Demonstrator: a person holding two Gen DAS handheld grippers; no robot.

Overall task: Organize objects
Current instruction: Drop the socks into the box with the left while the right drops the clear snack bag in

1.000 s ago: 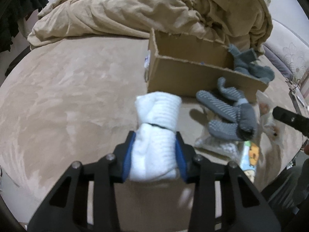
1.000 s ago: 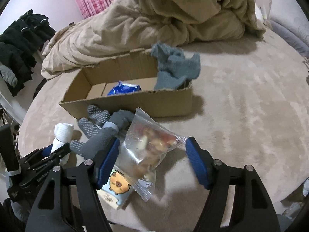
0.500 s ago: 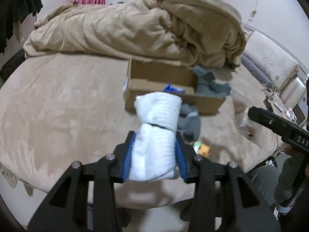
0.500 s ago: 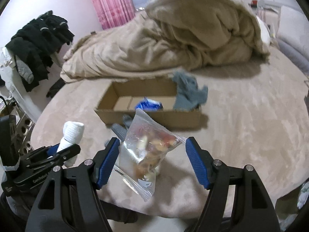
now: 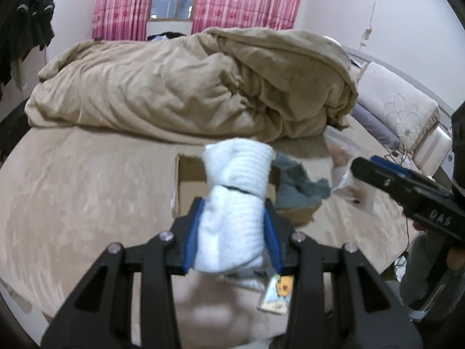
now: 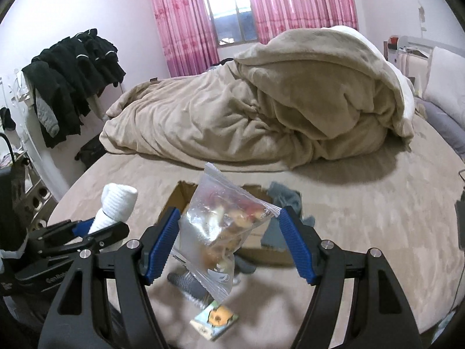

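Left gripper [image 5: 234,238] clamped the sock roll [image 5: 235,206], right gripper [image 6: 229,241] pinched the snack bag [image 6: 221,226] by its edges, where slick film could slip before reaching the box [image 6: 258,250].

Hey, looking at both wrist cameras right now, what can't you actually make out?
- Cardboard box interior: left wrist view, blocked by the white sock roll.
- Snack bag contents: right wrist view, blurred, and how the right gripper holds it is unclear.
- Small packet: printing too blurred to read.
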